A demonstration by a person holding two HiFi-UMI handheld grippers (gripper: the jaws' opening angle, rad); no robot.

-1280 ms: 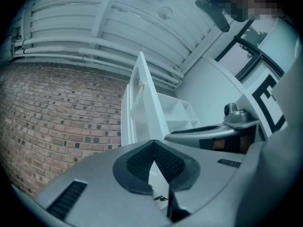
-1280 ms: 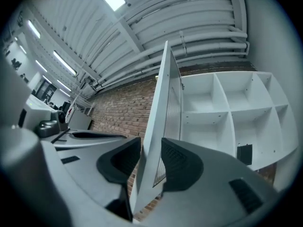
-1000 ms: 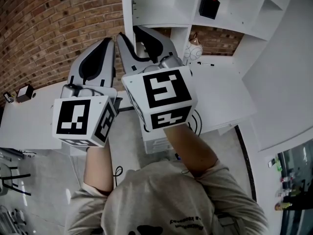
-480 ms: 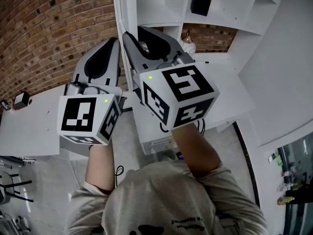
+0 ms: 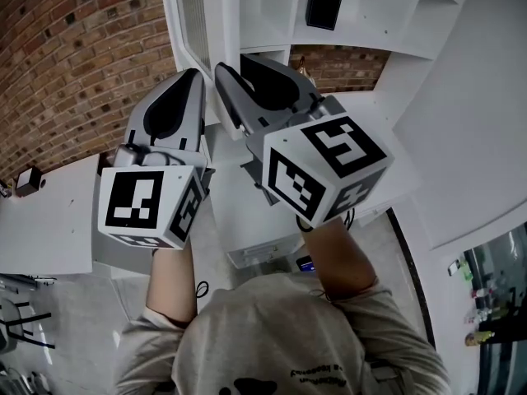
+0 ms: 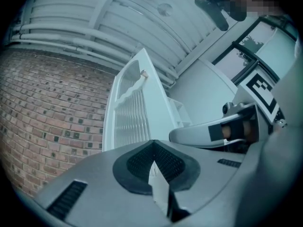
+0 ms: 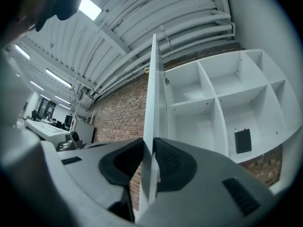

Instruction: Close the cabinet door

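Leftmost, a brick wall (image 5: 74, 64) rises behind a white table (image 5: 49, 216). Next comes the left gripper (image 5: 194, 77), held up just left of the cabinet door (image 5: 193, 15) and apart from it. In the left gripper view its jaws meet at the tips with nothing caught between them, and beyond them the door's slatted face and its handle (image 6: 130, 91) show.

The cabinet door stands open, swung out from the cabinet (image 5: 370, 15) so that its free edge points toward the person. The right gripper (image 5: 232, 62) sits on that edge. In the right gripper view the thin white edge runs straight up between the two dark pads (image 7: 165, 157), one on each face of the panel with no gap showing on either side. These jaws have just been closing, with the door's edge between them.

Right of the door, the cabinet's white compartments lie uncovered. A small black box (image 5: 323, 8) leans against the back of one compartment.
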